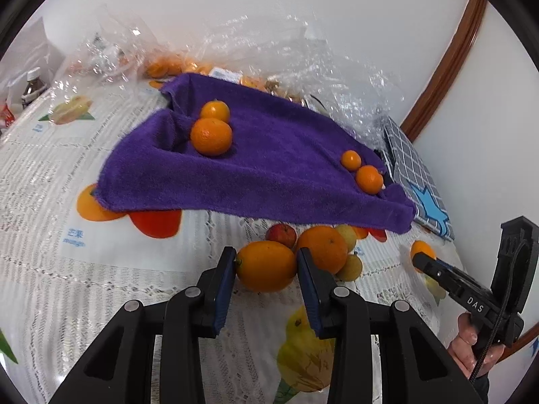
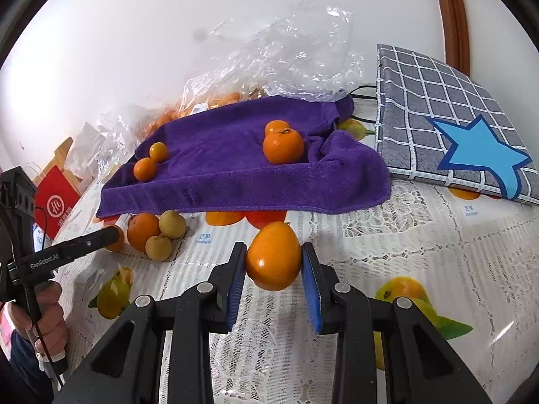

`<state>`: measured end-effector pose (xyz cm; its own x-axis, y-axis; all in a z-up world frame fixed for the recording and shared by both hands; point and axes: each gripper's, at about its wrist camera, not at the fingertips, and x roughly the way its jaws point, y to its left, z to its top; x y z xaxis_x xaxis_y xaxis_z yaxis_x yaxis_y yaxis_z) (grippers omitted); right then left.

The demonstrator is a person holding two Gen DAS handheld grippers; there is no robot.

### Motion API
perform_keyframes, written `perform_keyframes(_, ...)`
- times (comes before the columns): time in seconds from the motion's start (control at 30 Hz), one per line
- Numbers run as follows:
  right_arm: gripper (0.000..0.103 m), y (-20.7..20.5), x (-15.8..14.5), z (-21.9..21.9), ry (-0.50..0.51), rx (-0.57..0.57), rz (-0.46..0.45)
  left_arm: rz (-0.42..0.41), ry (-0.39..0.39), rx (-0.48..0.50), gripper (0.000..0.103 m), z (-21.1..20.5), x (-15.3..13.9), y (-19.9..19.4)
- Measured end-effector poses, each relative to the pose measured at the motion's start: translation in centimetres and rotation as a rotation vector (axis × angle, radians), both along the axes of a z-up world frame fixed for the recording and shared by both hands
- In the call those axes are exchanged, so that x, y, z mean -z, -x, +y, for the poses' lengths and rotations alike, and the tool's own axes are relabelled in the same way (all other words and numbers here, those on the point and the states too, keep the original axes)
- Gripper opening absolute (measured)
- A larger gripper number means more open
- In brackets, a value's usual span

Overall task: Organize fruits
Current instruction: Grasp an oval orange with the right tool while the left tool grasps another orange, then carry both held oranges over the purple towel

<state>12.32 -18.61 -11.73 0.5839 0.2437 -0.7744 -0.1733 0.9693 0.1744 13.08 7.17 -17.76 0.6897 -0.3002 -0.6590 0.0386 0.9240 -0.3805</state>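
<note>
My left gripper (image 1: 266, 266) is shut on a large orange (image 1: 266, 265) just above the tablecloth. Behind it lie a pile of fruit: an orange (image 1: 322, 247), a red apple (image 1: 281, 234) and yellow-green fruits (image 1: 351, 266). My right gripper (image 2: 273, 262) is shut on another large orange (image 2: 273, 256) held above the cloth. A purple towel (image 1: 256, 168) carries two mandarins (image 1: 211, 135) at its far left and two small ones (image 1: 369, 179) at its right; it also shows in the right wrist view (image 2: 229, 168).
Clear plastic bags with more oranges (image 1: 168, 65) lie behind the towel. A grey checked cushion with a blue star (image 2: 454, 124) sits at the right. A red paper bag (image 2: 55, 198) and bottles (image 1: 32, 87) stand at the left. The wall is close behind.
</note>
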Motion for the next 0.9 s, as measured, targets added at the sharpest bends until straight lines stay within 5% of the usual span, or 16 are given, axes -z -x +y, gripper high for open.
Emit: perform_keyframes(0.9,0.032,0.5,-1.0,0.1,0.023,-0.007,-0.047,-0.143,-0.011,-0.154,0.035,2.6,-3.1,1.4)
